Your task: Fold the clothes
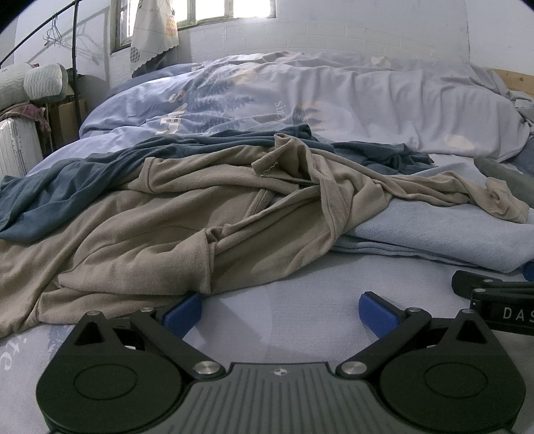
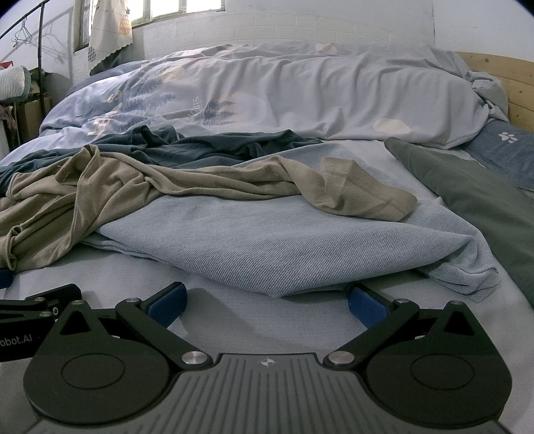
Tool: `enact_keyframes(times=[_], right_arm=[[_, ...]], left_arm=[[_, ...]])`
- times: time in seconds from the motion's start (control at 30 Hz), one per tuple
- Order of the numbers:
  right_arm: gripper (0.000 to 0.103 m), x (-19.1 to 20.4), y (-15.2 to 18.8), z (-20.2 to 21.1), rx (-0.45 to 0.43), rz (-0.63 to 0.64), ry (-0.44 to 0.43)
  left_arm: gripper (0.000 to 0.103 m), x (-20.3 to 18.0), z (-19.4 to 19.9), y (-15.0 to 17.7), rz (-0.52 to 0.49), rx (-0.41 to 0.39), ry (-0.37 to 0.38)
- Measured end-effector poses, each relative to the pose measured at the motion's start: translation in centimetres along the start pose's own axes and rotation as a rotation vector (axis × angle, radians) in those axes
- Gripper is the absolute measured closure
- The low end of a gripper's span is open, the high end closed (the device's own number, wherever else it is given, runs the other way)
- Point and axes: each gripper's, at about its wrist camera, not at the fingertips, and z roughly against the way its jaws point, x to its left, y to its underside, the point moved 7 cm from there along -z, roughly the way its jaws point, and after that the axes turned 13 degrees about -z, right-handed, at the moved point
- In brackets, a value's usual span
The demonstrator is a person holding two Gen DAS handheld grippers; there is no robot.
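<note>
**Bed with unsorted clothes, both grippers poised at near edge**

Bedroom setting: pale blue sheeted bed point(image 1: 300, 310) under a white brick wall, window point(image 1: 207, 10) at upper left of both views.

Left gripper point(image 1: 280, 312): blue fingers point(image 1: 182, 313) spread wide, nothing between them. Lower centre of the left view, low over bare sheet; the left-hand finger sits just beside the hem of the tan garment point(image 1: 160, 227). Judged: placed to take that near edge.

Right gripper point(image 2: 267, 305): fingers point(image 2: 167, 303) likewise released and empty. Lower centre of the right view, straddling the near fold of the light blue garment point(image 2: 267, 240), without visible contact. Judged: ready to pinch that edge.

Clothes, outward from the fingers:
- Tan garment, crumpled, mid-frame left; one sleeve trails right across the light blue garment.
- Light blue garment, lying fairly flat, partly under the tan one.
- Dark blue garment point(image 1: 66, 183), bunched behind the tan one.
- Grey-green item point(image 2: 467, 193), right edge, apart from the heap.
- Printed duvet point(image 2: 300, 93) piled beyond, across the upper half.

Not determinable: garment types; how far the dark blue piece runs beneath the tan one; the grey-green item, cut off at the frame edge. The hands holding the grippers are out of view. Nothing looks folded yet.
</note>
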Motion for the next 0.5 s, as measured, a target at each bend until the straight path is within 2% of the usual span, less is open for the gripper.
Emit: enact_keyframes(times=[0.5], right_arm=[[0.000, 0.07, 0.20, 0.15, 0.000, 0.001, 0.001]], left_arm=[[0.000, -0.02, 0.21, 0.04, 0.000, 0.000, 0.000]])
